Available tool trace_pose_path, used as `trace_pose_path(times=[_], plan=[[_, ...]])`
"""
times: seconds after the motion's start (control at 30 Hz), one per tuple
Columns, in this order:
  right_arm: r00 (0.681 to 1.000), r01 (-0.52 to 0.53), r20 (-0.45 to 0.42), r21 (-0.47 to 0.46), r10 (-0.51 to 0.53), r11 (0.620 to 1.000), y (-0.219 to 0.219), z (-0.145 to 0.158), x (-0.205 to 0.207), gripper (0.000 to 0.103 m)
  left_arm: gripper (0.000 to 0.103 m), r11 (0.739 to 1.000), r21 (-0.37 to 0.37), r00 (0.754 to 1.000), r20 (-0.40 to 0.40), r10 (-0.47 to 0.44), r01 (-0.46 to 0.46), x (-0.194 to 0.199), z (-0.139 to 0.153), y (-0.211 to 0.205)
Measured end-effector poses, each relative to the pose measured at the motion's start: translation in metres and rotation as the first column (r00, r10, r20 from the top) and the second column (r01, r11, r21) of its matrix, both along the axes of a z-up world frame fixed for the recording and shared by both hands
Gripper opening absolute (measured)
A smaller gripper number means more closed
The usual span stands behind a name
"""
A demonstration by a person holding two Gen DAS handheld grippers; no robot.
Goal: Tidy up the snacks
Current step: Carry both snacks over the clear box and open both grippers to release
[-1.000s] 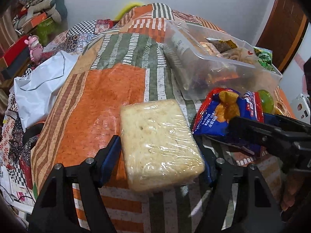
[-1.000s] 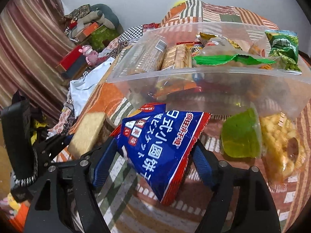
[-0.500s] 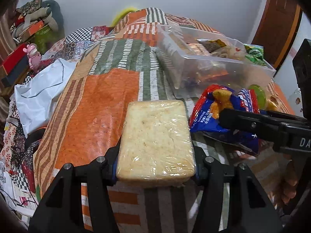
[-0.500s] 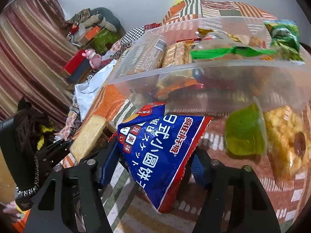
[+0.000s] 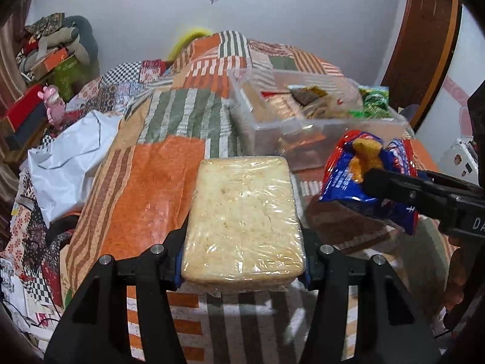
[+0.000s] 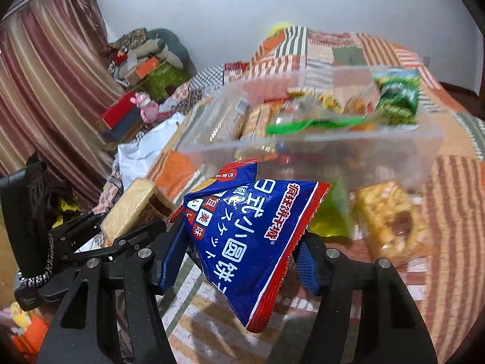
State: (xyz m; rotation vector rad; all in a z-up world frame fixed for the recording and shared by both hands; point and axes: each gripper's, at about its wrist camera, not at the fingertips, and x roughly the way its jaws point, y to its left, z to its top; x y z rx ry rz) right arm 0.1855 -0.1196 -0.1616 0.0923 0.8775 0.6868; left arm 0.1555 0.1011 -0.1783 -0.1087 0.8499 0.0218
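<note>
- Noodle block: plastic-wrapped, pale, clamped at its near end between the fingers of your left gripper. Its long axis runs straight away from you, far end pointing toward the bin. It hangs above the quilt.
- Biscuit bag: blue with red edges, pinched between the pads of your right gripper. Its long axis slants, top corner toward the bin, bottom corner toward you and down.
- Bin: clear plastic, on the quilt beyond both items, holding wrapped snacks; a green packet sits at its right end.
- Green jelly cup and a yellow snack pack: on the quilt, just in front of the bin, behind the bag.
- Change from a second ago: your left gripper stood wide around the block, which lay skewed; now it is closed on it and the block is squared up. Both items have risen, and the bag now hangs off the quilt.
</note>
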Motion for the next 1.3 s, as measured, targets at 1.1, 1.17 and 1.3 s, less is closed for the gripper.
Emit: trace_pose_path(times=[1.1,1.17,1.3], plan=[[0.955,0.134,0.26,0.056,-0.144,0.989,-0.056,0.087,0.041,0.06,0.055,0.999,0.045,0.993,0.116,-0.028,0.023,0.068,0.076,-0.05],[0.954,0.133,0.265,0.05,-0.142,0.99,-0.055,0.087,0.045,0.06,0.055,0.999,0.041,0.994,0.111,-0.024,0.02,0.075,0.074,-0.05],[0.955,0.134,0.261,0.04,-0.139,0.99,-0.052,0.084,0.054,0.06,0.055,0.999,0.032,0.995,0.099,-0.022,0.019,0.091,0.071,-0.049]])
